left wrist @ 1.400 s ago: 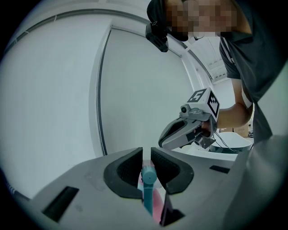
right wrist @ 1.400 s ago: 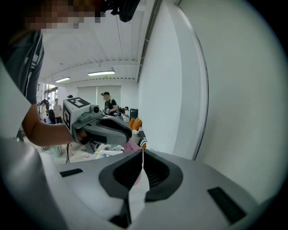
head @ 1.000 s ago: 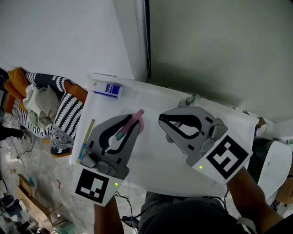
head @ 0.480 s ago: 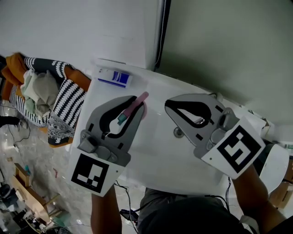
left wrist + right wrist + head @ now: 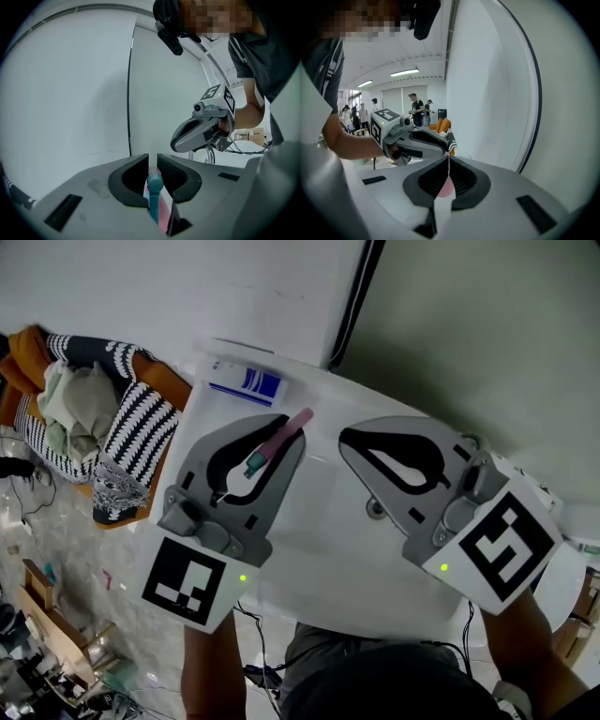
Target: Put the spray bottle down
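L gripper [image 5: 290,431]: jaws nearly together, pinching spray bottle [image 5: 301,418]. It's slim, w/ pink body and teal head; the pink end pokes out past the jaw tips. It sits above the white table [image 5: 319,563], left of centre, not set down yet.

R gripper [image 5: 344,437]: jaws pressed together at the tips, nothing held; it sits just right of the L gripper.

Handling (est.): small plastic bottle, prob. light, stiff, smooth-sided, so may slip or twist in a narrow pinch. Best hold is mid-body, not the teal head. A thin shape like this likely tips over if stood up; lay it flat or release low.

Blue/white box [image 5: 246,383] at far left, apart.
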{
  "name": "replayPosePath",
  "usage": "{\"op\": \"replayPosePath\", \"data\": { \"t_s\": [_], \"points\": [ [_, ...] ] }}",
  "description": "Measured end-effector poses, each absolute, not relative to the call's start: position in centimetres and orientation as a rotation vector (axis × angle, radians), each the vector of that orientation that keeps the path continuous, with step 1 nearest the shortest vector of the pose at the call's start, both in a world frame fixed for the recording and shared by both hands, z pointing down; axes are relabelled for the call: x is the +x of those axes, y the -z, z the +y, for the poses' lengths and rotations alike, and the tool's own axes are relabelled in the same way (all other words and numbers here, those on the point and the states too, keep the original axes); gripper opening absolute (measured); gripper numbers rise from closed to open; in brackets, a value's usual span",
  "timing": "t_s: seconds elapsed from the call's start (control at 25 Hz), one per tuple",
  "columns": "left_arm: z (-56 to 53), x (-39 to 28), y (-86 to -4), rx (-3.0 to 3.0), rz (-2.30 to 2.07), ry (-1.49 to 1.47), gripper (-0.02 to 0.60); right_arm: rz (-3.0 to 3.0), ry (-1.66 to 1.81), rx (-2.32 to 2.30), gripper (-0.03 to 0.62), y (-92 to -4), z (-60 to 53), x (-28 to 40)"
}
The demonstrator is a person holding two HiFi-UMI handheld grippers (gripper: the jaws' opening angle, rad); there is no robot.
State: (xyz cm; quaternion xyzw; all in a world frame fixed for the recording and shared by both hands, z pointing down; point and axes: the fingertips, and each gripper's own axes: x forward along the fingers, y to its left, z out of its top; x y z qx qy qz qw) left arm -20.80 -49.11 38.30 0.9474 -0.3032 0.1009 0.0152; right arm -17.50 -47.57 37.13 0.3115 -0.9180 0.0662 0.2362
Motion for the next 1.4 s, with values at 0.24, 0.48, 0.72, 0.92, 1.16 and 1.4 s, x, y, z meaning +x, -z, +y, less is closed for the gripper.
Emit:
{"op": "replayPosePath", "data": {
  "t_s": [0.24,0.48,0.72,0.92,1.16,1.4],
  "points": [
    [-50.0,-21.9,-39.5,2.935,-0.954,-0.306,0.057,-2.522,-0.193,0.824,0.009,-38.2,-48.4,-19.2],
    [-50.9,-23.1,-41.0,2.912,-0.965,-0.301,0.057,-2.518,-0.205,0.79,0.009,-39.5,-49.2,-20.8],
    [-51.8,-23.9,-41.9,2.908,-0.973,-0.289,0.057,-2.504,-0.225,0.787,0.009,-40.5,-50.2,-21.5],
    [-52.8,-24.6,-43.3,2.895,-0.989,-0.291,0.057,-2.497,-0.232,0.777,0.009,-41.6,-51.1,-21.9],
    [-54.2,-25.5,-44.8,2.878,-1.012,-0.282,0.057,-2.496,-0.245,0.768,0.009,-42.5,-52.1,-22.5],
    [-54.8,-26.2,-45.5,2.874,-1.03,-0.252,0.057,-2.49,-0.255,0.761,0.009,-43.2,-52.6,-22.9]
  ]
}}
